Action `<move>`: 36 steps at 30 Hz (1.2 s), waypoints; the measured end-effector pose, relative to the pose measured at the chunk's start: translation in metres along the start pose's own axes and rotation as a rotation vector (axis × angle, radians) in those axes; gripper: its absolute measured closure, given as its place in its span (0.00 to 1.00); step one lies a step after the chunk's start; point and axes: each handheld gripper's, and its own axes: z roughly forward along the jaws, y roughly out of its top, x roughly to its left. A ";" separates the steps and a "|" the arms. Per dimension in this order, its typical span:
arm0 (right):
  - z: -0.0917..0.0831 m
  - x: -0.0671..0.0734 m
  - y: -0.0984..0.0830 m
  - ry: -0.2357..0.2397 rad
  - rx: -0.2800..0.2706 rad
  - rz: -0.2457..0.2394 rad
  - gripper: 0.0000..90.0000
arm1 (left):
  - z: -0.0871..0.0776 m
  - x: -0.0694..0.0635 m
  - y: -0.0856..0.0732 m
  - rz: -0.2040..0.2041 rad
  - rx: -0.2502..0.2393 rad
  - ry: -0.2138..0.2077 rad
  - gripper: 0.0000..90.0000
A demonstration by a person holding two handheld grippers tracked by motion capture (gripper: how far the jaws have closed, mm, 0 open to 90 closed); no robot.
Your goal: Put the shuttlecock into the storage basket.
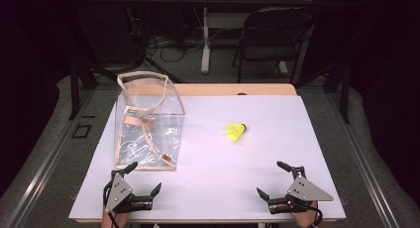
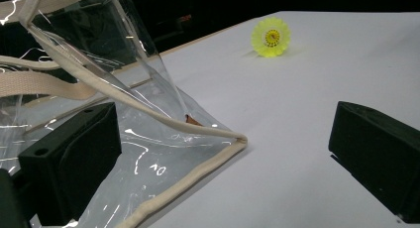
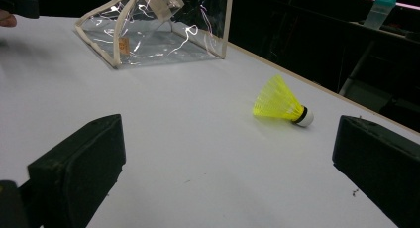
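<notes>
The left tool (image 1: 141, 180) rested low at the near left edge of the white surface (image 1: 213, 173), its jaws spread wide and holding nothing. Directly ahead of it stood a clear plastic bag (image 1: 148, 124) with cream fabric trim and straps; in the left gripper view the bag's (image 2: 148, 134) bottom corner lay between the jaws, nearer the left one, though contact could not be confirmed. A yellow shuttlecock (image 1: 236, 131) lay on its side on the surface, well ahead of both tools and between them, apart from the bag. In the right gripper view the shuttlecock (image 3: 280, 105) sat ahead and toward the right jaw, its white cork tip pointing right. The right tool (image 1: 276, 181) rested at the near right edge, jaws likewise wide apart and empty. A dark folding chair (image 1: 270, 34) stood beyond the surface.
</notes>
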 end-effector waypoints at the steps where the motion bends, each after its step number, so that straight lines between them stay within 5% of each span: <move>1: 0.000 0.000 0.000 0.000 0.000 0.000 0.00 | 0.000 0.000 0.000 0.002 0.001 0.000 0.00; 14: 0.001 -0.002 -0.001 -0.004 0.009 0.018 0.00 | 0.005 -0.005 0.004 0.024 0.034 -0.029 0.00; 27: 0.003 -0.003 -0.003 0.000 0.024 0.025 0.00 | 0.015 -0.003 0.013 -0.013 0.026 -0.063 0.00; 36: 0.005 -0.005 -0.004 0.000 0.031 0.030 0.00 | 0.032 -0.006 0.022 -0.012 0.069 -0.097 0.00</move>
